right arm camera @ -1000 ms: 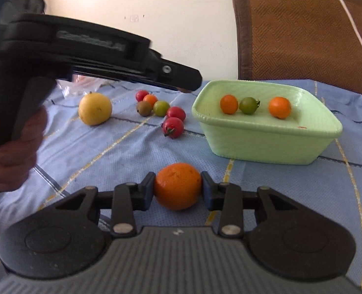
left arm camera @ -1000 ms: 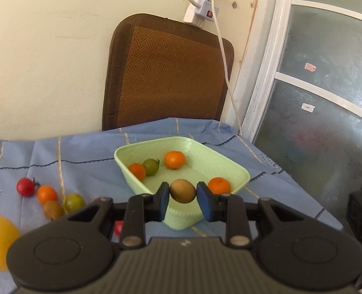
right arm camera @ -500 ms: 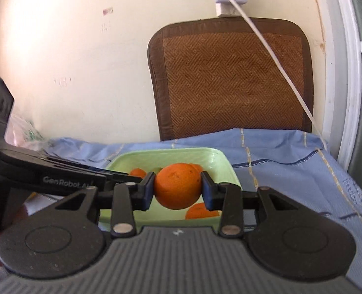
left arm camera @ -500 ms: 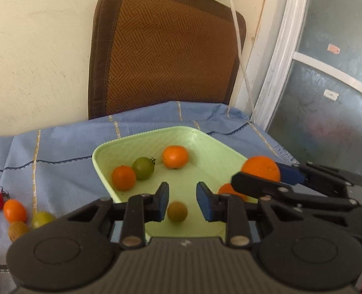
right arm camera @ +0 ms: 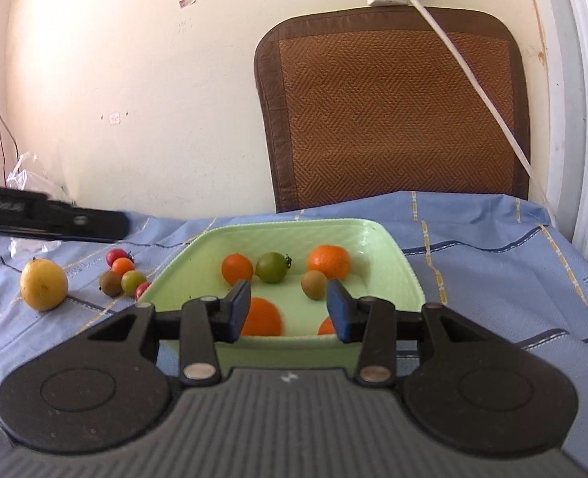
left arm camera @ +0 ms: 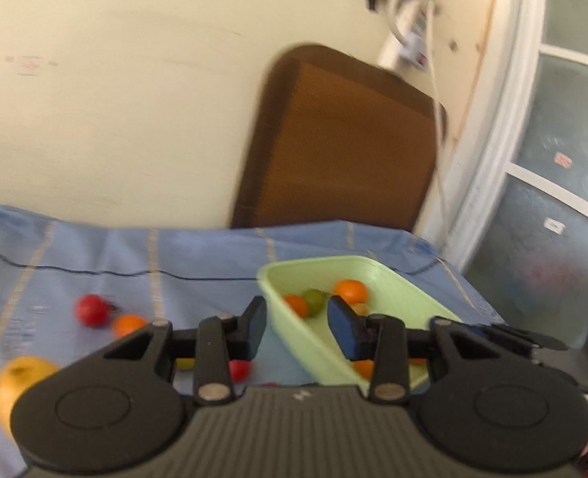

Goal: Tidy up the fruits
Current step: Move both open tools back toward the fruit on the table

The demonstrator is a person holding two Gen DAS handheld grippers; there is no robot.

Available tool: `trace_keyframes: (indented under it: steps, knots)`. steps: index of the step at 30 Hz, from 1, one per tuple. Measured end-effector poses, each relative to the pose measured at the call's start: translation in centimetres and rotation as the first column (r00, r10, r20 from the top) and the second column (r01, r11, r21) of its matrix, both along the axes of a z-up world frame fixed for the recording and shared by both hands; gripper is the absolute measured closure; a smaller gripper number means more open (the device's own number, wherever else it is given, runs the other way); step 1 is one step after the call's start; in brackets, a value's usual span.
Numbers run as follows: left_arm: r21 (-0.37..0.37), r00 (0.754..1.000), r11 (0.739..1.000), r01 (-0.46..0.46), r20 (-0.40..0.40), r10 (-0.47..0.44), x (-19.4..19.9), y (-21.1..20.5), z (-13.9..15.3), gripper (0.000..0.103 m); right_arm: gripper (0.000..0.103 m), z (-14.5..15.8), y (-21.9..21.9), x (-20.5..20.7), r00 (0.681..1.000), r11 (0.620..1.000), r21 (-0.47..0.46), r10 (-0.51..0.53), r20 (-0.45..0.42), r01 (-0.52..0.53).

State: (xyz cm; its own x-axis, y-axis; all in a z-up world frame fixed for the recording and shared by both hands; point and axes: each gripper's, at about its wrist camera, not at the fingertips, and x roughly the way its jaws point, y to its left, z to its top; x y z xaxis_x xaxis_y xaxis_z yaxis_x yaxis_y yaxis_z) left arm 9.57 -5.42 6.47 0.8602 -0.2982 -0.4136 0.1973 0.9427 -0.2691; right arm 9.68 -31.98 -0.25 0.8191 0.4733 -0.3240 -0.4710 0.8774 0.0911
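Note:
A pale green bowl [right arm camera: 377, 231] on the blue cloth holds several oranges, a green tomato [right arm camera: 272, 267] and a brown kiwi [right arm camera: 314, 285]. My right gripper [right arm camera: 289, 310] hovers over the bowl's near rim. Its jaws are opening and its pads touch nothing. A large orange [right arm camera: 260, 316] lies slightly blurred in the bowl just below them. My left gripper [left arm camera: 297, 326] is by the bowl's [left arm camera: 373, 269] left wall with its jaws opening and nothing between them. In the right wrist view the left gripper [right arm camera: 110, 225] reaches in from the left.
On the cloth left of the bowl lie a lemon [right arm camera: 43, 285], a red tomato [right arm camera: 114, 255], a small orange fruit [right arm camera: 123, 266], a kiwi [right arm camera: 110, 283] and a green tomato [right arm camera: 133, 282]. A brown chair back [right arm camera: 393, 111] stands behind the table. A white cable [right arm camera: 473, 79] hangs across it.
The left gripper dropped its kiwi into the bowl, opened wider and swung left. The right gripper carried the orange over the bowl and let it go.

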Motion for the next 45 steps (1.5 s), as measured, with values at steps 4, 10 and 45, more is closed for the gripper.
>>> trace_keyframes:
  steps: [4, 10, 45]
  knots:
    - [0.001, 0.997, 0.997, -0.081, 0.0, 0.081, -2.9, 3.2, -0.5, 0.068, 0.059, 0.4, -0.1, -0.7, 0.999, 0.999, 0.042, -0.019, 0.032, 0.018]
    - [0.089, 0.997, 0.993, -0.076, -0.022, 0.078, -7.1, 4.3, -2.6, 0.068, 0.06, 1.4, 0.8, -3.1, 0.997, 0.993, 0.112, 0.023, 0.08, -0.031]
    - [0.065, 0.999, 0.997, -0.046, 0.016, 0.045, -9.7, 5.3, -4.7, 0.058, 0.068, -1.5, 7.2, -2.2, 0.982, 0.994, 0.101, -0.032, -0.187, 0.052]
